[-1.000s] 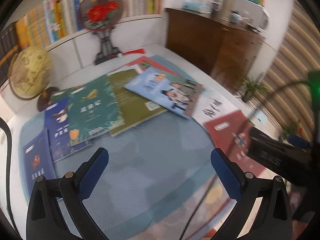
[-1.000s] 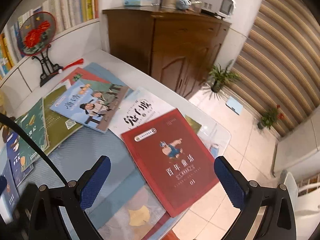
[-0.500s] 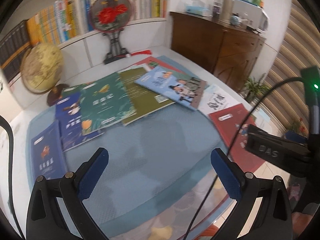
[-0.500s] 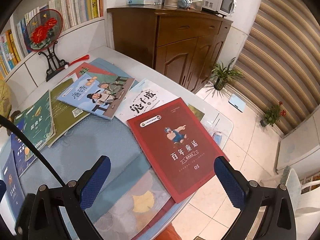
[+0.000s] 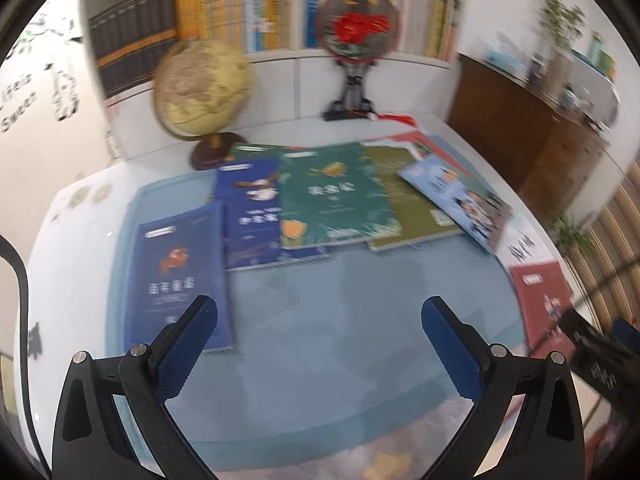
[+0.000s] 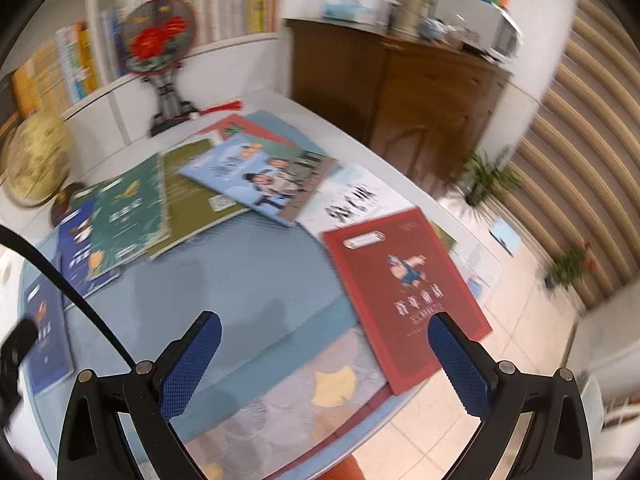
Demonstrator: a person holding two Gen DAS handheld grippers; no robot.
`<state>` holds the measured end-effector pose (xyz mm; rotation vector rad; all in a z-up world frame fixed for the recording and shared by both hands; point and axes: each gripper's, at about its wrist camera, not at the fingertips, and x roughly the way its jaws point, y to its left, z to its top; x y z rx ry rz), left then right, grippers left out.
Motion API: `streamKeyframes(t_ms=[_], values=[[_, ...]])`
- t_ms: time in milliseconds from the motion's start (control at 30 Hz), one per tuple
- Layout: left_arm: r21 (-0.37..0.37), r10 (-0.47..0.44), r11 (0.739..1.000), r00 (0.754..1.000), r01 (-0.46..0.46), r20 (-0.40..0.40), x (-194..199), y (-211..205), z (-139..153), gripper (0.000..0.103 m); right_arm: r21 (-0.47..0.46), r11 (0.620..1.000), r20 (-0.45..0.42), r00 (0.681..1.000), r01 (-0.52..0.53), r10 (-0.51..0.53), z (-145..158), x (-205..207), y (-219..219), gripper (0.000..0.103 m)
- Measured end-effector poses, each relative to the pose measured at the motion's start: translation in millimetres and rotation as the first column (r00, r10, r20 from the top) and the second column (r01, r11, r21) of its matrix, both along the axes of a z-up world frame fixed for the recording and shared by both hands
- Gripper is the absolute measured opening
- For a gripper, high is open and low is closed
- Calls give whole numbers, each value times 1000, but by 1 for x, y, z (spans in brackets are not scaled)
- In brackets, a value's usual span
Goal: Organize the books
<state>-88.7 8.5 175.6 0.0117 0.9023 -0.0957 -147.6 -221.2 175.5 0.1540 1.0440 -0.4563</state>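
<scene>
Several books lie fanned across a blue mat [image 5: 320, 332] on a white table. From the left: a dark blue book [image 5: 176, 268], a second blue book [image 5: 252, 216], a green book [image 5: 336, 196], an olive book [image 5: 408, 208], a light blue picture book [image 5: 460, 196], a white book [image 6: 352, 200] and a red book [image 6: 404, 284] at the right edge. My left gripper [image 5: 318, 338] is open and empty above the mat, its left finger over the dark blue book's lower corner. My right gripper [image 6: 324, 360] is open and empty, its right finger over the red book.
A globe [image 5: 202, 88] and a round red-flower fan on a stand [image 5: 354, 36] stand at the back of the table, before a bookshelf [image 5: 240, 20]. A brown wooden cabinet [image 6: 400, 92] is at the right. The table's right edge drops to a tiled floor [image 6: 520, 328].
Both views have swung to the left. The left view now centres on the blue and green books with the globe in sight; the right gripper has come lower over the red book.
</scene>
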Motion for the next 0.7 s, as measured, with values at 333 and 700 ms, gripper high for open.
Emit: streamKeyframes(t_ms=[333, 700], values=[[25, 83, 996, 996, -84, 29, 40, 32, -7, 102, -66, 948, 203, 927, -310, 317, 7, 46, 36, 102], [-3, 57, 998, 993, -57, -108, 121, 32, -60, 102, 12, 849, 172, 838, -527, 518, -45, 151, 54, 92]])
